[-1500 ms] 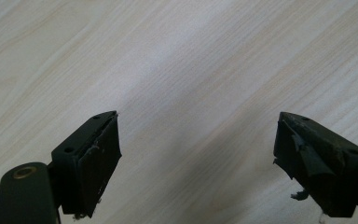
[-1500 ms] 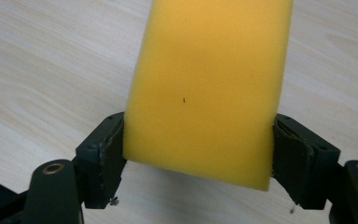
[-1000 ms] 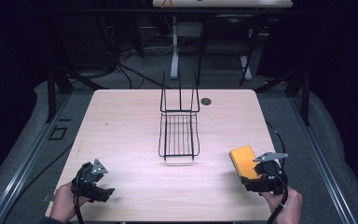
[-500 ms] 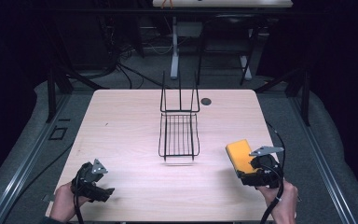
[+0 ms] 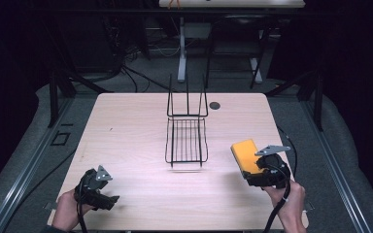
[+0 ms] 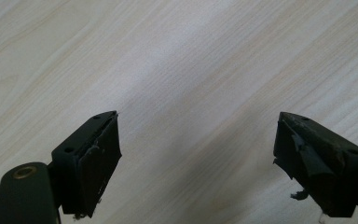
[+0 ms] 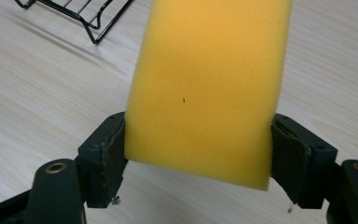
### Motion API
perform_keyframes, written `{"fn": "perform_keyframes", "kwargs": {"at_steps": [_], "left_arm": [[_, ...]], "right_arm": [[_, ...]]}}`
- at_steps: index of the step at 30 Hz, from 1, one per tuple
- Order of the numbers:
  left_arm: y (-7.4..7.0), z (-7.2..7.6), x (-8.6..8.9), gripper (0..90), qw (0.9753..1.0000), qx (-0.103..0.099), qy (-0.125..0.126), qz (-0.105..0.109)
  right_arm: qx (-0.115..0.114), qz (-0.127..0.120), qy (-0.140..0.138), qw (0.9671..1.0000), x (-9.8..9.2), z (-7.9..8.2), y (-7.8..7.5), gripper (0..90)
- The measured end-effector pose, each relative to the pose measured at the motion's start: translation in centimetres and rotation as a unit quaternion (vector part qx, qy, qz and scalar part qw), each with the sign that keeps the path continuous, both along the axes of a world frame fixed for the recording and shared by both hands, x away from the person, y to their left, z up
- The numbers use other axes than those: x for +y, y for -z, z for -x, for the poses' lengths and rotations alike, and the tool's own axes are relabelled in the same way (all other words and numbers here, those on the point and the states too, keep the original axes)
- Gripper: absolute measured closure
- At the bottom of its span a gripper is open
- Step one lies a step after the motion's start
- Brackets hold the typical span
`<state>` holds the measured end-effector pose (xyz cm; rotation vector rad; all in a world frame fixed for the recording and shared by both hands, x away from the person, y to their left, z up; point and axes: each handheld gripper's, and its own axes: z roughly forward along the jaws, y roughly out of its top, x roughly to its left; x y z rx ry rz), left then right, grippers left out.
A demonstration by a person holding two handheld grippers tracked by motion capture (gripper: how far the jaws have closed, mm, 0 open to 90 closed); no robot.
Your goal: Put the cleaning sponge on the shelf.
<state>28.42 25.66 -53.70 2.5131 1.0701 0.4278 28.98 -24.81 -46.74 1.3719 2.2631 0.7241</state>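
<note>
A yellow sponge point(image 5: 245, 154) is clamped between the jaws of my right gripper point(image 5: 253, 171), lifted a little off the table at the right front. In the right gripper view the yellow sponge point(image 7: 209, 84) spans the gap from one jaw pad to the other and reaches up past the top edge. A black wire rack point(image 5: 187, 136) stands at the table's middle, its upright back toward the far side; a corner of the black wire rack point(image 7: 81, 14) shows at upper left. My left gripper point(image 5: 108, 200) rests low at the front left, open, with bare wood between its fingers point(image 6: 98, 158).
The light wooden table point(image 5: 126, 126) has a small dark round hole point(image 5: 214, 105) near its far edge, right of the rack. Beyond the table are dark floor, cables and the legs of another table point(image 5: 181, 53).
My right gripper has carried the sponge left and slightly away from the front edge, closer to the rack. The left gripper has stayed put.
</note>
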Motion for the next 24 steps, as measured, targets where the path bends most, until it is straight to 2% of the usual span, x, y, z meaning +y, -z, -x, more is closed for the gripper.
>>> {"fn": "perform_keyframes", "kwargs": {"at_steps": [24], "left_arm": [[-0.1, 0.0, 0.1, 14.5, 1.0, 0.003, -0.001, 0.001]], "right_arm": [[-0.016, 0.006, -0.02, 0.9996, 2.2, -2.0, -0.8, 26.9]]}}
